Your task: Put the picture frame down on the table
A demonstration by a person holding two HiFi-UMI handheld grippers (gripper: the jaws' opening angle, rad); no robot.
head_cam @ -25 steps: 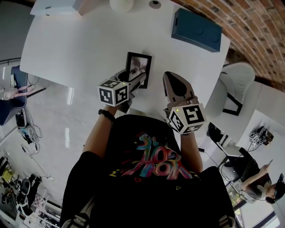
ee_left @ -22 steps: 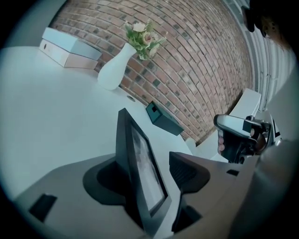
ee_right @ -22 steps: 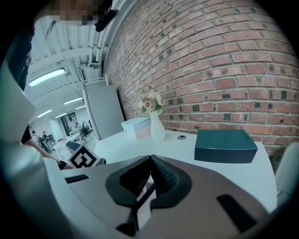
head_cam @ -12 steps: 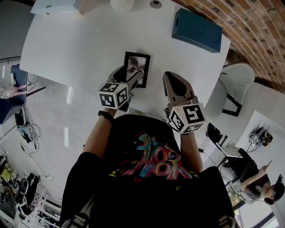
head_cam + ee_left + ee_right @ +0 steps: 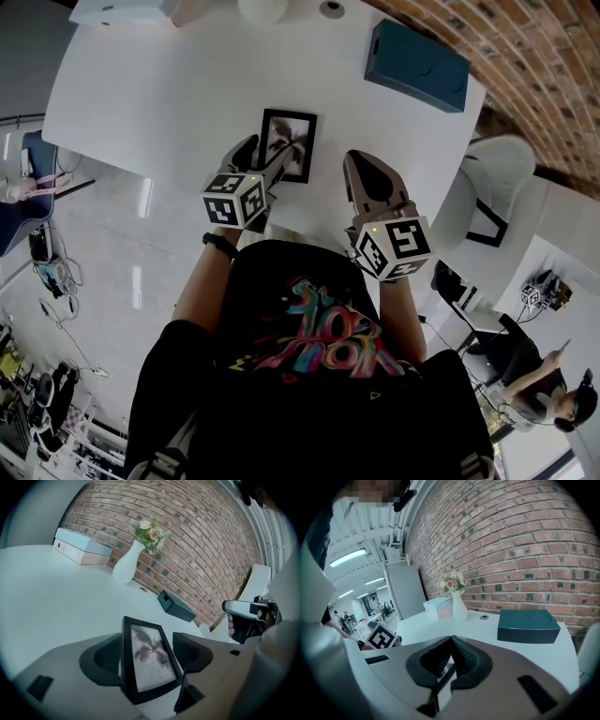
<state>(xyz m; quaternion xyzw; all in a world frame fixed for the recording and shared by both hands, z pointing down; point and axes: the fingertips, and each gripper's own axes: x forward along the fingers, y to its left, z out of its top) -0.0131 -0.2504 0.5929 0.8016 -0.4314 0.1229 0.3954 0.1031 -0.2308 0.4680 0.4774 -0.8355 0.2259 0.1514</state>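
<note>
The black picture frame (image 5: 289,143) with a palm photo lies flat, face up, on the white table (image 5: 159,94). My left gripper (image 5: 262,161) is at its near-left corner. In the left gripper view the picture frame (image 5: 149,656) rests between the two spread jaws of the left gripper (image 5: 147,651), which is open; white table shows beside its right edge. My right gripper (image 5: 356,161) hovers to the right of the frame, apart from it. In its own view the right gripper (image 5: 451,641) is shut, pads meeting, with nothing in them.
A teal box (image 5: 417,66) sits at the table's far right. A white vase (image 5: 126,564) with flowers and stacked white boxes (image 5: 82,550) stand along the far edge by the brick wall. A white chair (image 5: 497,169) stands off the table's right side.
The frame went from tilted in the left gripper to flat on the table. The left jaws have spread and the gripper drew back to the left. The right gripper stayed put.
</note>
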